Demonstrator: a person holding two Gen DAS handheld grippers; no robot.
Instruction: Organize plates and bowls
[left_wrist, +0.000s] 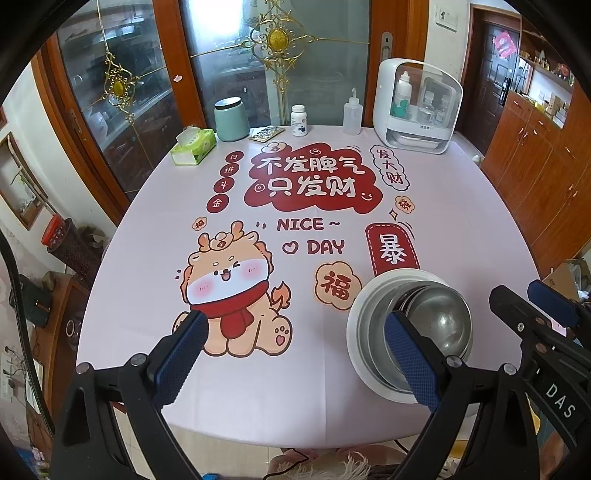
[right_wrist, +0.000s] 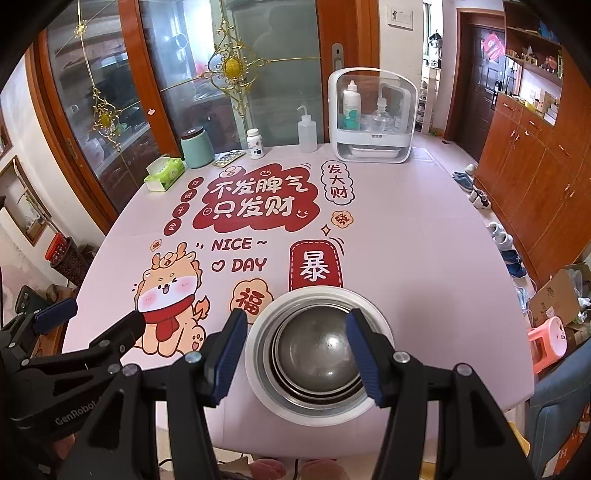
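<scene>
A stack of steel bowls sits nested on a white plate near the table's front edge; it also shows in the left wrist view, with the plate under it. My right gripper is open, its jaws standing on either side of the stack above it, empty. My left gripper is open and empty over the dragon print, left of the stack. The right gripper's fingers show at the right in the left wrist view.
The table carries a printed pink cloth. At its far edge stand a tissue box, a green jar, a pill bottle, a squeeze bottle and a white storage box. Cabinets line the right.
</scene>
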